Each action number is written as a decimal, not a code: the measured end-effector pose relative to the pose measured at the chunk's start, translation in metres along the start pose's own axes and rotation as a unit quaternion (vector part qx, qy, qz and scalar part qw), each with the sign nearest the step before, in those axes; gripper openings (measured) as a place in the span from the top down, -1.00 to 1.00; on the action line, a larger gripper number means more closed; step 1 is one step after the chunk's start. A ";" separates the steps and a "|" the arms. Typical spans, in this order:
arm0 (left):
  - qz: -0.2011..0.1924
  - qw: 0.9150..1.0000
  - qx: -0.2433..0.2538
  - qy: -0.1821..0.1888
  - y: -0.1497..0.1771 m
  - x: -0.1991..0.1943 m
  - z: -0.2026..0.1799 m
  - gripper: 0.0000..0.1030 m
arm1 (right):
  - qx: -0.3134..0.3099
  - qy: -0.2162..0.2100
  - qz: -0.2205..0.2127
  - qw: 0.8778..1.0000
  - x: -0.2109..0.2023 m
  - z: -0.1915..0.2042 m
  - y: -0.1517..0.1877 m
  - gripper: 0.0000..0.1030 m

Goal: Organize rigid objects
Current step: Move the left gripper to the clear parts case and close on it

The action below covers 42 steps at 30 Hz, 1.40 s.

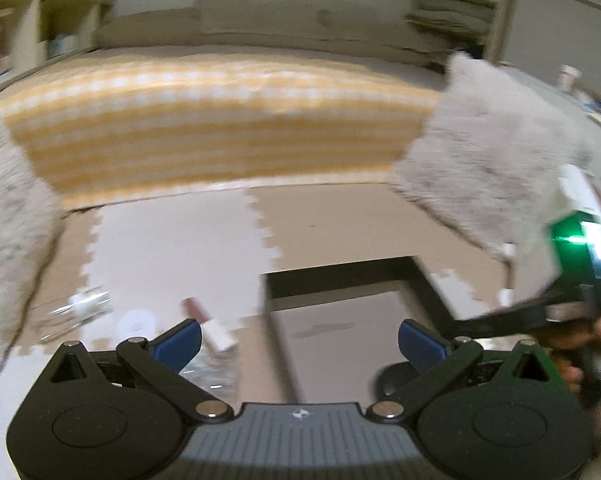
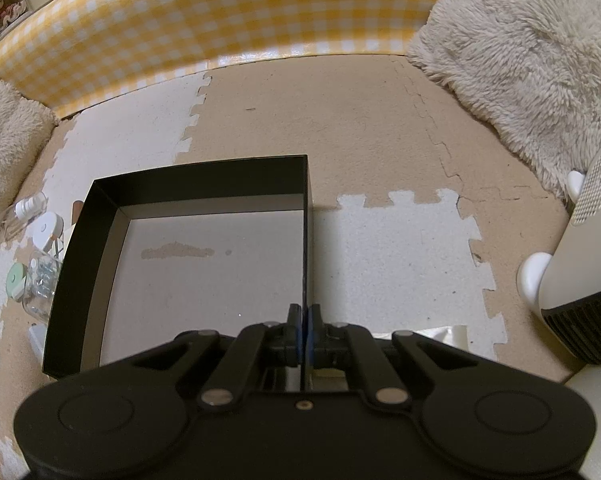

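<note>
A black open box [image 2: 100, 216] with a pale bottom sits on the foam floor mat; it also shows in the left wrist view [image 1: 340, 276]. My right gripper [image 2: 303, 314] is shut on the box's right wall [image 2: 306, 240] near its front corner. Left of the box lie several small items: a clear bottle [image 2: 28, 206], a white round cap [image 2: 46, 228], a clear jar [image 2: 40, 280] and a green disc [image 2: 16, 276]. My left gripper [image 1: 298, 340] is open and empty, above the box's left edge; a brown and white tube [image 1: 212, 324] lies beyond its left finger. The right gripper's body [image 1: 576, 264] shows at the right.
A yellow checked cushion [image 2: 220, 16] runs along the far side. Fluffy grey pillows [image 2: 520, 60] lie at right and left [image 2: 4, 140]. A white appliance [image 2: 580, 260] stands at the right. The left wrist view is motion-blurred.
</note>
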<state>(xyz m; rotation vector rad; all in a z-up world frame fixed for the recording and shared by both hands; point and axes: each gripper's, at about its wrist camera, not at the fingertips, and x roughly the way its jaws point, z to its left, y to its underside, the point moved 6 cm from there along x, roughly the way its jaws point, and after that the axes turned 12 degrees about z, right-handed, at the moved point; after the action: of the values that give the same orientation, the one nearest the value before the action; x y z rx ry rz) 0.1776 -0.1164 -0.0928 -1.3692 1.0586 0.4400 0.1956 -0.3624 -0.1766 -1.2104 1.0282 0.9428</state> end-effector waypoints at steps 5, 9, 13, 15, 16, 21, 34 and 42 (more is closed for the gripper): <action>0.027 0.998 -0.033 -0.045 0.009 0.026 0.037 -1.00 | -0.001 0.001 0.000 1.000 0.000 0.000 0.000 0.94; 0.045 0.996 -0.027 -0.078 0.018 0.047 0.050 -1.00 | -0.001 0.001 0.000 1.000 0.000 0.000 0.000 0.94; 0.041 0.992 0.016 -0.116 0.027 0.067 0.054 -1.00 | -0.001 0.001 0.000 1.000 0.000 0.000 0.000 0.94; 0.044 0.991 0.032 -0.120 0.031 0.075 0.056 -1.00 | -0.001 0.000 0.000 1.000 0.000 0.000 0.000 0.94; 0.046 0.991 0.038 -0.121 0.034 0.079 0.057 -1.00 | 0.001 0.001 0.001 1.000 0.000 0.000 0.001 0.94; 0.047 0.989 0.064 -0.127 0.045 0.094 0.062 -1.00 | 0.001 0.001 0.001 1.000 0.000 0.000 0.001 0.94; 0.052 0.972 0.133 -0.187 0.058 0.121 0.064 -1.00 | 0.000 0.001 0.001 1.000 0.000 0.000 0.001 0.94; 0.028 0.976 0.101 -0.192 0.048 0.114 0.077 -0.91 | 0.000 0.003 0.001 1.000 0.000 0.000 0.001 0.93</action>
<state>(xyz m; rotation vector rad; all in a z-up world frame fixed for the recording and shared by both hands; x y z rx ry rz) 0.2240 -0.0708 -0.2232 -1.0233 0.7991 0.5952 0.1946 -0.3626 -0.1769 -1.2130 1.0338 0.9429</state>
